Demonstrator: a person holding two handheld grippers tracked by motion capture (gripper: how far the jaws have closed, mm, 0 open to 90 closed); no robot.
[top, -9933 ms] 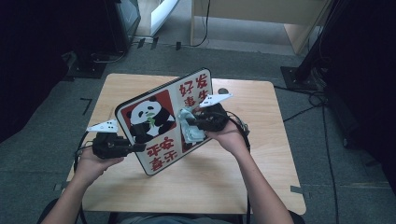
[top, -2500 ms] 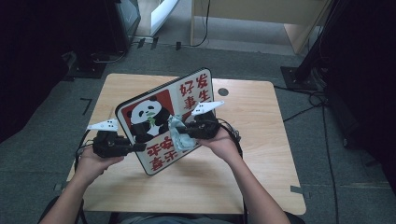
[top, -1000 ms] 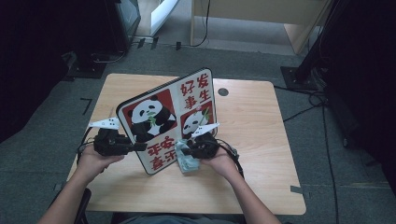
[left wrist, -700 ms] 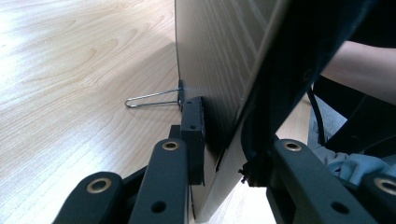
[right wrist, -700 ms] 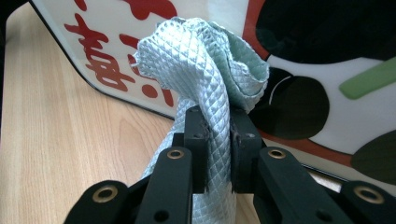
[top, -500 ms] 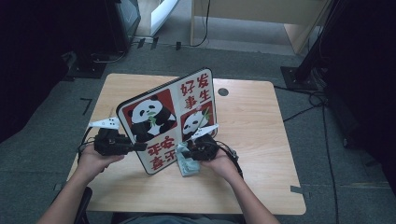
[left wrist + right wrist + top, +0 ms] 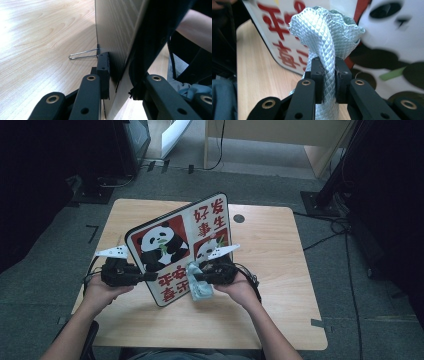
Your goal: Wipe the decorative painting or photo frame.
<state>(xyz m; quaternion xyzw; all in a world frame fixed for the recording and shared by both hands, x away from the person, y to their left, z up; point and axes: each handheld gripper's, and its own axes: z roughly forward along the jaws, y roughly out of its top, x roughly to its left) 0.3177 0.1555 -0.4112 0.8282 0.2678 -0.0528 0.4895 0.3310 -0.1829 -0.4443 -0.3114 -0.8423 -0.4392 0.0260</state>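
Observation:
A panda sign board (image 7: pixel 165 240) with red characters stands tilted on edge on the wooden table (image 7: pixel 280 270). My left gripper (image 7: pixel 145 276) is shut on its lower left edge. In the left gripper view the jaws (image 7: pixel 120 82) pinch the board (image 7: pixel 115 30) edge-on, and a thin wire clip (image 7: pixel 82 53) sticks out from its back. My right gripper (image 7: pixel 196 277) is shut on a pale blue woven cloth (image 7: pixel 200 290) and holds it against the board's lower front. In the right gripper view the cloth (image 7: pixel 324 30) bunches up above the pads (image 7: pixel 328 82), touching the printed face (image 7: pixel 387 37).
A dark round hole (image 7: pixel 238 218) sits in the table behind the board. Bare wood lies to the right and near the front edge. Cables (image 7: pixel 340 227) trail on the floor at the right, and dark equipment (image 7: pixel 130 145) stands beyond the far left corner.
The right gripper carried the cloth from the board's upper right down to its lower edge, then rose slightly in the last half second. The left gripper and board have kept still.

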